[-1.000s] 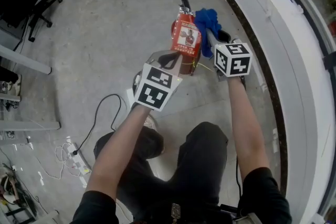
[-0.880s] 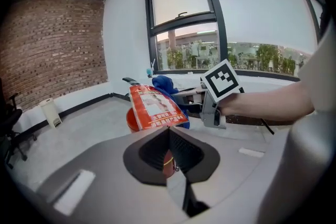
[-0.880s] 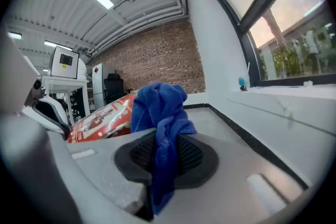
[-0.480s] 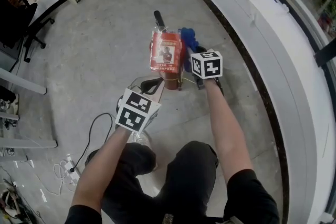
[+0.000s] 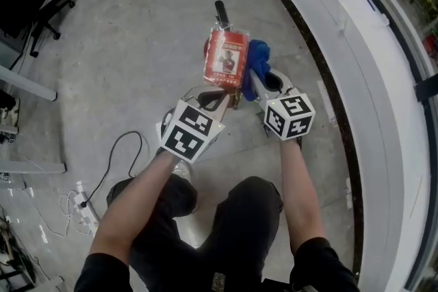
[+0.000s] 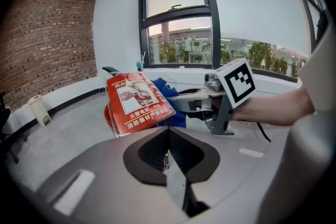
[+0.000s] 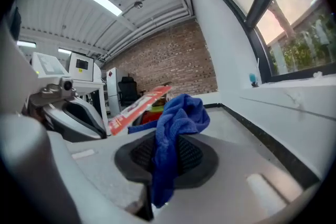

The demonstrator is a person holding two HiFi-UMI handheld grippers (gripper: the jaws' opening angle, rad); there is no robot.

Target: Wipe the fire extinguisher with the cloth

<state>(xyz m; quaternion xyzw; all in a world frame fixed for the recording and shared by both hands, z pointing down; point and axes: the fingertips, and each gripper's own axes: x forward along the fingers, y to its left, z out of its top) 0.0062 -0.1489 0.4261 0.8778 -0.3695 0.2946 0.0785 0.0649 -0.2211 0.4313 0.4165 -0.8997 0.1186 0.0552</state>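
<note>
While the left gripper (image 5: 220,98) stays out of it, pinched shut on what looks like a thin metal pin (image 6: 165,157), apparently steadying the red fire extinguisher (image 5: 208,50) on the floor ahead, the right gripper (image 5: 254,78) clamps the blue cloth (image 5: 259,57) just right of it, ready to wipe.

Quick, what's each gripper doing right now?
Left gripper: jaws shut, something thin between them, cannot tell what.
Right gripper: jaws shut on the blue cloth.
</note>
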